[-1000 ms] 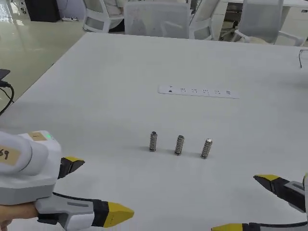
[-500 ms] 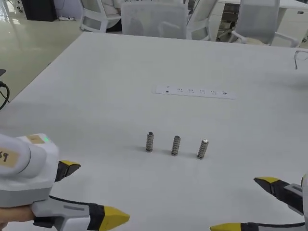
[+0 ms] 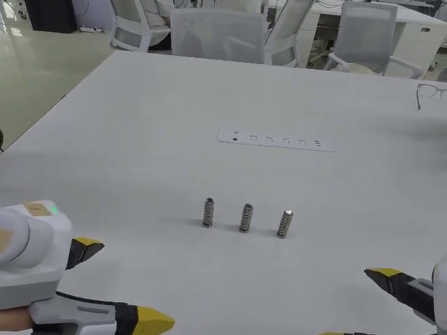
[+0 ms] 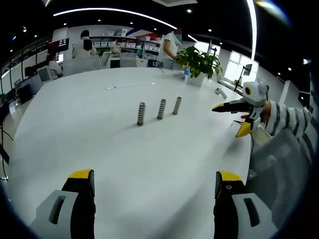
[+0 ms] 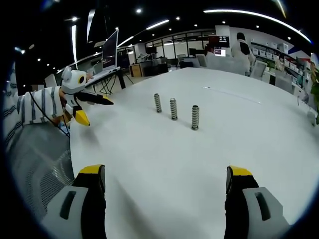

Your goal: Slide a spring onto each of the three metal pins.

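Left gripper view adds a plant point(image 4: 200, 60) beyond the springs point(image 4: 161, 109); both grippers' point(image 4: 154, 180) point(image 5: 167, 174) jaws gape.

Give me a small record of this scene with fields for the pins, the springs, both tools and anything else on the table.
pins: left pin, middle pin, right pin, upright in a row on the white table
springs: one spring appears to sit around each pin
left tool: open, holding nothing
right tool: open, holding nothing
other: power strip beyond the pins
task state: looks complete
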